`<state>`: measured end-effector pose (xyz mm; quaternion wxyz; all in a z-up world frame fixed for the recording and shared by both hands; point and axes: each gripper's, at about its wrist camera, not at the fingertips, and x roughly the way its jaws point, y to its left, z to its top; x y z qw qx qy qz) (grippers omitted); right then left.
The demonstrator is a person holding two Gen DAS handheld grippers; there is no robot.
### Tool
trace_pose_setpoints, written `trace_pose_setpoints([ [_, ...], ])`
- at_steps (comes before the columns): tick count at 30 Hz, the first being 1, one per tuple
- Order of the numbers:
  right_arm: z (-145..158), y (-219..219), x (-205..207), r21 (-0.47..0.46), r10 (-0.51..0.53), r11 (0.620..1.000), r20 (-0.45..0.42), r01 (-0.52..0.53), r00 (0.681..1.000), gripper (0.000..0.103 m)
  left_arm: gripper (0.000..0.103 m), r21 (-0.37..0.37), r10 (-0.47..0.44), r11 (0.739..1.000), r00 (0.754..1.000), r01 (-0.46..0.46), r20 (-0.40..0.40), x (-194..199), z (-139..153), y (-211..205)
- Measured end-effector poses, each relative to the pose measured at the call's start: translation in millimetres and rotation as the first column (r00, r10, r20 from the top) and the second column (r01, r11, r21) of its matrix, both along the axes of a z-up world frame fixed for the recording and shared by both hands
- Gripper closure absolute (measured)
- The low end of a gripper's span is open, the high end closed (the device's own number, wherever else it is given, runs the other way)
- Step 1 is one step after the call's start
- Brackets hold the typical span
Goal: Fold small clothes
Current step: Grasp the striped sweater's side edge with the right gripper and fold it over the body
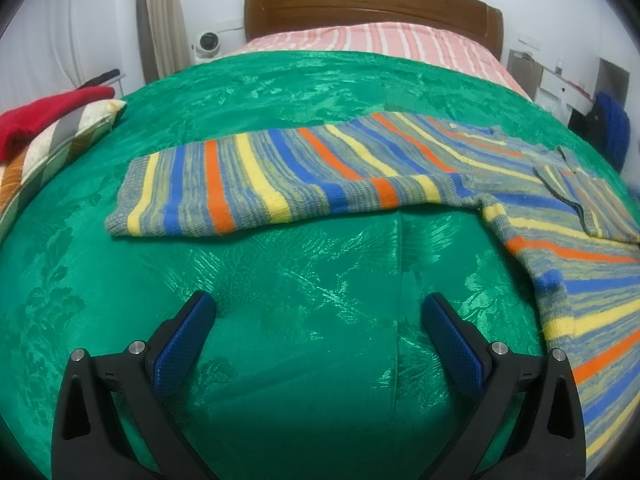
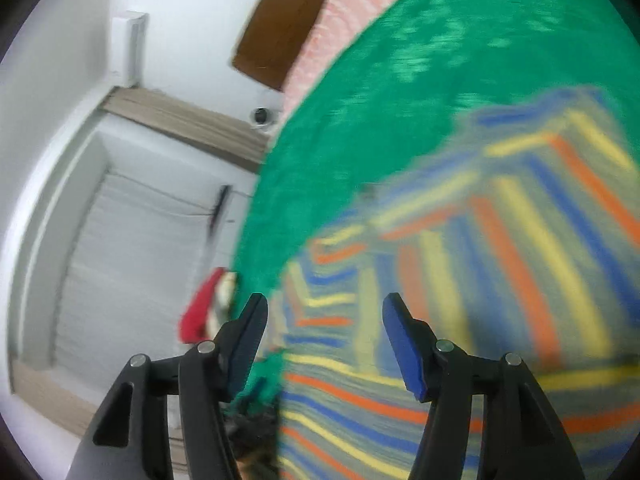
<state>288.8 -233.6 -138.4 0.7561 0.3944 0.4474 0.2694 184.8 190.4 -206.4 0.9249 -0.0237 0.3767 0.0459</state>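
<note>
A small knitted sweater (image 1: 328,168) with blue, orange, yellow and grey stripes lies on the green bedspread (image 1: 280,280). One sleeve stretches to the left; the body runs off to the right edge. My left gripper (image 1: 318,312) is open and empty, over bare bedspread in front of the sleeve. In the right wrist view, tilted and blurred, the sweater (image 2: 460,280) fills the lower right. My right gripper (image 2: 324,308) is open and empty above the sweater, near its edge on the bedspread (image 2: 400,80).
A wooden headboard (image 1: 372,8) and pink striped sheet (image 1: 380,42) lie at the far end. A red garment (image 1: 48,114) on a checked pillow (image 1: 52,152) sits at the left edge. White walls and a curtain stand to the left.
</note>
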Motion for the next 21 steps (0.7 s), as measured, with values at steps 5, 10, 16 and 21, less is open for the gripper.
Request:
trace_pose_setpoints([
  [5, -31.1, -88.6, -34.0, -0.289, -0.178, 0.946, -0.082, 0.147, 0.981, 0.051, 0.000, 0.005, 0.001, 1.000, 1.000, -0.001, -0.001, -0.3, 0.5, -0.3],
  [10, -6.3, -153.6, -88.9, -0.441, -0.294, 0.846, 0.082, 0.299, 0.952, 0.039, 0.000, 0.017, 0.003, 1.000, 1.000, -0.003, -0.006, 1.3, 0.2, -2.2],
  [16, -12.6, -166.6, -135.3, -0.576, -0.241, 0.762, 0.171, 0.295, 0.955, 0.035, 0.000, 0.040, 0.008, 0.999, 1.000, -0.007, -0.011, 1.5, 0.1, -5.8],
  [21, -41.4, -167.6, -150.8, -0.572, -0.240, 0.752, 0.225, 0.327, 0.944, 0.030, 0.000, 0.046, 0.009, 0.999, 1.000, -0.008, -0.014, 1.6, -0.2, -7.0],
])
